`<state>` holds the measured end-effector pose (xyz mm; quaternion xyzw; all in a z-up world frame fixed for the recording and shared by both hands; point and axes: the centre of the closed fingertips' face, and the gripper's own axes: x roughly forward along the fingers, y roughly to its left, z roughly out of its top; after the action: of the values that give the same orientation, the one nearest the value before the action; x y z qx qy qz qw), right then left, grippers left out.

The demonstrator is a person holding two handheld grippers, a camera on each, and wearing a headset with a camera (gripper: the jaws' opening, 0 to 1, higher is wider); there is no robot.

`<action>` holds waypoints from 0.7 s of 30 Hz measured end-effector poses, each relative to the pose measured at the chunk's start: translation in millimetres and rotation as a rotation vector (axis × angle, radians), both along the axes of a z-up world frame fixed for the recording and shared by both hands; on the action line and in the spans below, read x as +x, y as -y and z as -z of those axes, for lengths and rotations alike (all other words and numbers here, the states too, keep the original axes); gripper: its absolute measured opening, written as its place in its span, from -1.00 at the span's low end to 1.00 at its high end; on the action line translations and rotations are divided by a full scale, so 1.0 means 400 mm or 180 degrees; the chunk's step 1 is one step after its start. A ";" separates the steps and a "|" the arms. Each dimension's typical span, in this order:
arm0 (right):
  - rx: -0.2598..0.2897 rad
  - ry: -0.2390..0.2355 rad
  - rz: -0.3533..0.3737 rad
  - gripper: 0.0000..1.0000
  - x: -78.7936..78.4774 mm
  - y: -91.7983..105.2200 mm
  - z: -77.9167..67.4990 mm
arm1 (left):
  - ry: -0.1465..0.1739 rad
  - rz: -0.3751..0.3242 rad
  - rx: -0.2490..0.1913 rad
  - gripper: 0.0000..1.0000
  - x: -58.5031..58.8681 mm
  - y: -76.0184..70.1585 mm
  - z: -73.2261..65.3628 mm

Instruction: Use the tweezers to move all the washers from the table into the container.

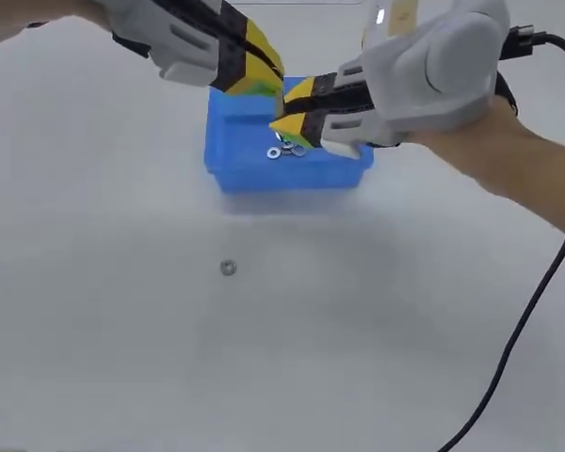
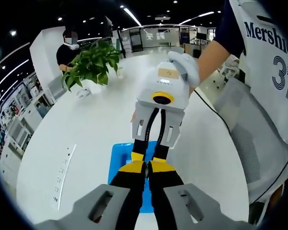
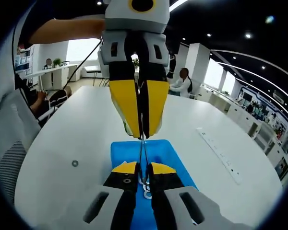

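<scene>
The coming move turns on the one small flat silver metal washer (image 1: 228, 268) left on the white table (image 1: 122, 330). It lies at lower centre-left of the head view, well apart from the blue rectangular plastic container (image 1: 231, 165) above it, where several washers (image 1: 287, 149) lie. We see the left gripper (image 1: 264, 80) reaching in from upper left, its jaws pressed together on the thin steel tweezers (image 3: 142, 143). Their long axis runs from those jaws down towards the container floor. The right gripper (image 1: 294, 121), entering from the right, has its jaws nearly together on either side of the tweezer legs; whether they squeeze them we cannot tell. Its tips sit slightly nearer the table washer. In the head view the right gripper hides the tweezer tips, so anything pinched there goes unseen.
</scene>
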<state>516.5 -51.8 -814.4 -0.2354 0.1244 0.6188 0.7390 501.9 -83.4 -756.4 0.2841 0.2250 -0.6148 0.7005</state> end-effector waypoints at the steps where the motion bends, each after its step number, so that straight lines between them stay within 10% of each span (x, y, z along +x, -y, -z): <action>1: -0.0003 -0.0021 0.0006 -0.80 0.002 0.000 0.005 | -0.0004 -0.0003 0.0001 -0.87 0.004 -0.001 0.005; 12: -0.0104 -0.0102 0.0017 -0.80 0.013 0.003 0.048 | -0.0117 -0.0060 -0.0040 -0.87 0.022 -0.004 0.041; 21: -0.0085 -0.0027 0.0058 -0.78 0.015 0.008 0.018 | -0.0041 -0.0042 -0.0046 -0.89 0.016 0.000 0.008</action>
<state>522.7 -54.8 -821.7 -0.2415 0.1380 0.6113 0.7409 508.4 -83.2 -759.4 0.2736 0.2268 -0.6136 0.7051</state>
